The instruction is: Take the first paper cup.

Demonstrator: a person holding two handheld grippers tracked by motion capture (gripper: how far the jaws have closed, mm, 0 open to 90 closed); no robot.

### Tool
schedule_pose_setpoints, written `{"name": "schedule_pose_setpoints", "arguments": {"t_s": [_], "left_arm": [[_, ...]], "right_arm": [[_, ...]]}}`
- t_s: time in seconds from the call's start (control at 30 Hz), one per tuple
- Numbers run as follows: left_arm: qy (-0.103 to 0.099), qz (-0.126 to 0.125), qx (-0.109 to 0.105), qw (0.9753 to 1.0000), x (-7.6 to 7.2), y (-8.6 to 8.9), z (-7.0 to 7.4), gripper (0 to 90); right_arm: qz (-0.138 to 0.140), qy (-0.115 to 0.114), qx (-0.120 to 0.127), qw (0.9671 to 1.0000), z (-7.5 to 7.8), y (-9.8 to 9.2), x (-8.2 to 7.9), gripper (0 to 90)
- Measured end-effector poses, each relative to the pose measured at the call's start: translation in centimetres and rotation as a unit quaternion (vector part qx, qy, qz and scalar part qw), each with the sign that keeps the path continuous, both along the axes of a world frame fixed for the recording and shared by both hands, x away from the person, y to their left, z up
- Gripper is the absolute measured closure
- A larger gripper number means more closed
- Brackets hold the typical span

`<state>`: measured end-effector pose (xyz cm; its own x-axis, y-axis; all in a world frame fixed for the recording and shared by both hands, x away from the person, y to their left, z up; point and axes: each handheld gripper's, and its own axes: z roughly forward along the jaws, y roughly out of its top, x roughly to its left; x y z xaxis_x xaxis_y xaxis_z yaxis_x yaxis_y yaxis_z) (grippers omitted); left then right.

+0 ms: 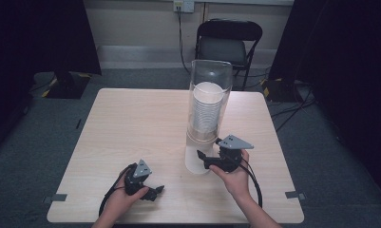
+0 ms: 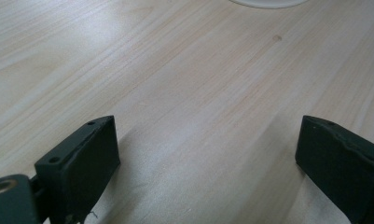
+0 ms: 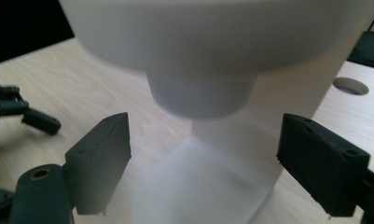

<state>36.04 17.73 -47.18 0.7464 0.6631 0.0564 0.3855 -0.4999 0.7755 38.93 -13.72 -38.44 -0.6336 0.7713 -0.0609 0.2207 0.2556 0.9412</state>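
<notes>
Beneath the cup dispenser [image 1: 208,109], your right gripper [image 3: 201,154] gapes around the lowest cup [image 3: 202,95]; pinch hard and it crumples. Your left gripper [image 2: 208,154] rests released on the surface [image 1: 131,123].

Worktop [image 1: 131,133] pale wood grain; cup dispenser [image 1: 208,85] clear tube, white cups [image 1: 206,111]; claws [image 1: 150,192] black, grey plates.

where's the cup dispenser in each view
High view: the cup dispenser stands right of the table's middle, just beyond the right hand-held gripper.
Left gripper view: a sliver of its white base at the top edge.
Right gripper view: close and blurred, its bottom cup hangs above and between the open jaws.
Shared landmark: the light wooden table, also visible in both gripper views.
</notes>
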Motion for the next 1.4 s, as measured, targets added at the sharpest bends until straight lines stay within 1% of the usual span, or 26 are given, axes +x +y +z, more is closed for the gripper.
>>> {"name": "schedule_pose_setpoints", "arguments": {"t_s": [0.07, 0.17, 0.23, 0.3, 0.33, 0.37, 0.4, 0.43, 0.47, 0.5, 0.53, 0.67, 0.7, 1.03, 1.13, 1.2, 1.23, 1.4], "left_arm": [[0.0, 0.0, 0.0, 1.0, 0.0, 0.0, 0.0, 5.5], [0.0, 0.0, 0.0, 1.0, 0.0, 0.0, 0.0, 5.5], [0.0, 0.0, 0.0, 1.0, 0.0, 0.0, 0.0, 5.5], [0.0, 0.0, -0.001, 1.0, 0.0, 0.0, 0.0, 5.5], [0.0, 0.0, 0.0, 1.0, 0.0, 0.0, 0.0, 5.5], [0.0, 0.0, 0.0, 1.0, 0.0, 0.0, 0.0, 5.5], [0.0, 0.0, 0.0, 1.0, 0.0, 0.0, 0.0, 5.5], [0.0, 0.0, 0.0, 1.0, 0.0, 0.0, 0.0, 5.5], [0.0, 0.0, 0.0, 1.0, 0.0, 0.0, 0.0, 5.5], [0.0, 0.0, 0.0, 1.0, 0.0, 0.0, 0.0, 5.5], [0.0, 0.0, 0.0, 1.0, 0.0, 0.0, 0.0, 5.5], [0.0, 0.0, -0.001, 1.0, 0.0, 0.0, 0.0, 5.5], [0.0, 0.0, 0.0, 1.0, 0.0, 0.0, 0.0, 5.5], [-0.001, 0.0, 0.001, 1.0, 0.0, 0.0, 0.0, 5.4], [-0.001, 0.0, 0.002, 1.0, 0.0, 0.0, 0.0, 5.3], [-0.001, 0.0, 0.002, 1.0, 0.0, 0.0, 0.0, 5.4], [-0.001, 0.0, 0.002, 1.0, 0.0, 0.0, 0.0, 5.3], [-0.001, 0.0, 0.002, 1.0, 0.0, 0.0, 0.0, 5.3]], "right_arm": [[-0.001, -0.006, 0.013, 0.9999, 0.2, 0.3, 0.3, 18.7], [-0.002, -0.011, 0.023, 0.9997, 0.2, 0.7, 0.7, 20.2], [-0.001, -0.017, 0.028, 0.9995, 0.3, 1.0, 0.9, 23.4], [0.002, -0.032, 0.027, 0.9991, 0.5, 1.4, 1.1, 27.8], [-0.001, -0.033, 0.035, 0.9988, 0.6, 1.7, 1.3, 29.6], [-0.007, -0.04, 0.033, 0.9986, 0.5, 1.7, 1.3, 33.7], [-0.007, -0.04, 0.033, 0.9986, 0.5, 1.7, 1.3, 33.7], [-0.003, -0.043, 0.049, 0.9979, 0.1, 1.5, 1.5, 34.8], [0.0, -0.052, 0.055, 0.9972, -0.1, 1.4, 1.5, 35.0], [0.0, -0.052, 0.055, 0.9972, -0.1, 1.4, 1.5, 35.0], [0.004, -0.059, 0.059, 0.9965, -0.5, 1.3, 1.4, 35.3], [0.008, -0.061, 0.054, 0.9966, -0.6, 1.2, 1.5, 35.5], [0.013, -0.064, 0.058, 0.9961, -0.7, 1.1, 1.6, 35.6], [0.018, -0.067, 0.054, 0.9962, -0.9, 1.0, 1.5, 35.9], [0.023, -0.057, 0.051, 0.9968, -1.4, 0.8, 1.4, 36.2], [0.025, -0.056, 0.048, 0.997, -1.4, 0.7, 1.4, 36.2], [0.026, -0.051, 0.047, 0.9972, -1.3, 0.7, 1.4, 36.2], [0.03, -0.051, 0.048, 0.9971, -1.3, 0.7, 1.5, 36.3]]}}
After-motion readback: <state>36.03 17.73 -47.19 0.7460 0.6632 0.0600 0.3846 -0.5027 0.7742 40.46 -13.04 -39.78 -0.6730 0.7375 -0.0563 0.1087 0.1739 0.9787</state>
